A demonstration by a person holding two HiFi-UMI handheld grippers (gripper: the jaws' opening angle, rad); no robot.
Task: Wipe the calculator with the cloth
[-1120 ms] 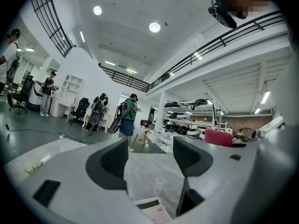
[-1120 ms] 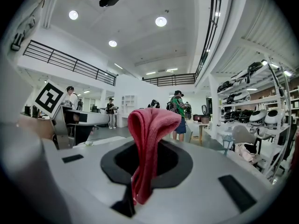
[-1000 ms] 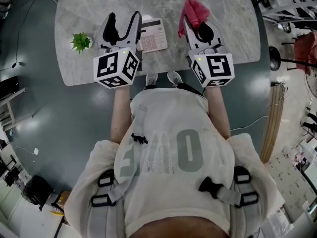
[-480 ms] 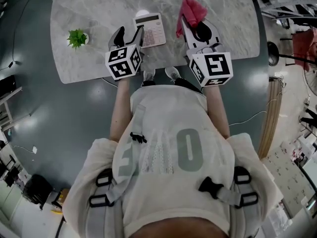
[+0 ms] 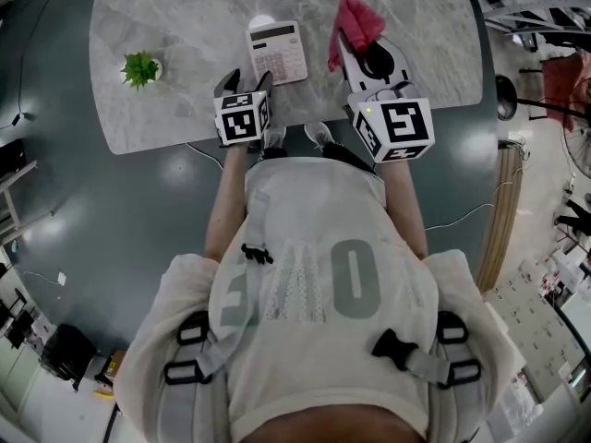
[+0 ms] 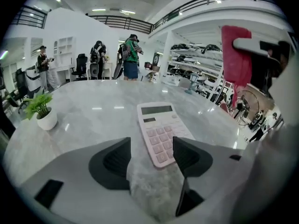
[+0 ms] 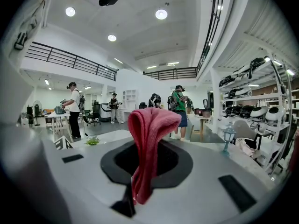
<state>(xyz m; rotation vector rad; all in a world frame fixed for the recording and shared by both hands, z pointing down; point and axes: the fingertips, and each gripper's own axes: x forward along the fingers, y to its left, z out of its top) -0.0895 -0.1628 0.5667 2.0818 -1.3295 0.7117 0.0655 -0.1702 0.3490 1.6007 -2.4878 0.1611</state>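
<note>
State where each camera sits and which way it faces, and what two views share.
Head view: on the person's head, facing steeply down at the grey marble table; torso, forearms, left hand-held gripper and right hand-held gripper show.
Left gripper view: on the left hand-held gripper, looking along its open jaws at the pale pink calculator.
Right gripper view: on the right hand-held gripper, facing forward, roughly level; its shut jaws pinch the red cloth.
Shared: head and left gripper views both show the calculator and small green potted plant.

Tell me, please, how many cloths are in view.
1: the red cloth is clamped in the right hand-held gripper, held to the right of the calculator. No other cloth shows.
</note>
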